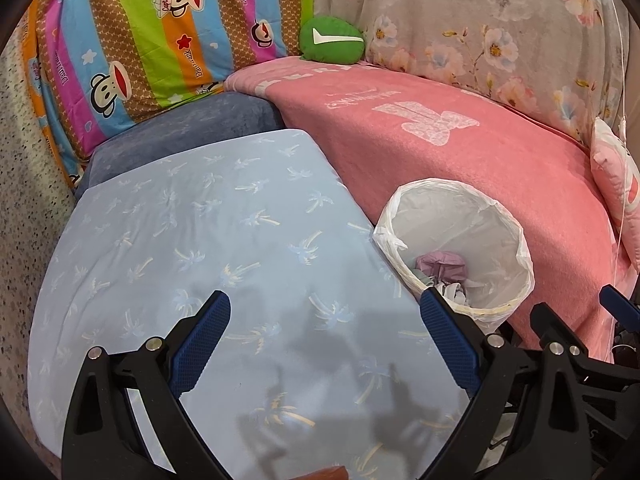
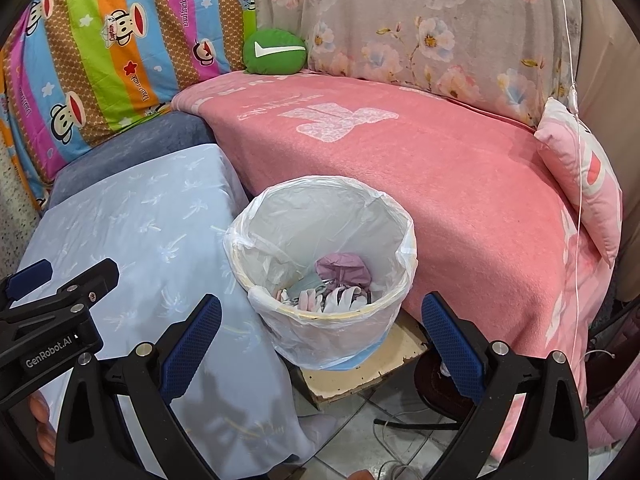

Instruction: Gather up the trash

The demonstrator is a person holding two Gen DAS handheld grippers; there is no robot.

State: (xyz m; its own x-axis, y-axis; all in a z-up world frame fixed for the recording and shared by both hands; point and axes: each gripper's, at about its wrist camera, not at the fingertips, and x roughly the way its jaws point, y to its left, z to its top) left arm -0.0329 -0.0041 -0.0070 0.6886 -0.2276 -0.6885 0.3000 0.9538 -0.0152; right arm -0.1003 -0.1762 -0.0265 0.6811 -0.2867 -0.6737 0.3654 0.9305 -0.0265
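Landmark: the bin [image 2: 324,264], a round bucket lined with a clear bag [image 2: 248,240] that folds over its rim.

Your left gripper [image 1: 326,320] hangs over the pale blue sheet [image 1: 192,240] just left of the bin. Its jaws stand wide apart with nothing between the blue pads [image 1: 204,340]. The right-hand pad overlaps the bin's near rim in the left wrist view; whether it touches, you cannot tell.

Your right gripper [image 2: 320,328] sits on the near side of the bin, aimed at its front wall. Its jaws are also spread wide, empty, and the bin shows in the gap between them. The left gripper's side shows at the left edge of the right wrist view, well left of the bin.

Trash [image 2: 340,280]: all that shows lies inside the bin, at the bottom. It is a crumpled mauve wad [image 1: 440,266] behind, white and pale crumpled scraps [image 2: 320,296] in front.

The bin stands on a worn board [image 2: 360,372] raised above tiled floor [image 2: 400,440]. Directly behind and right of the bin is a pink blanket [image 2: 440,168]. A green cushion [image 2: 274,51] lies far behind the bin. A pink pillow [image 2: 584,184] is far right of the bin. A striped monkey-print cloth [image 2: 100,60] hangs behind and left of it.
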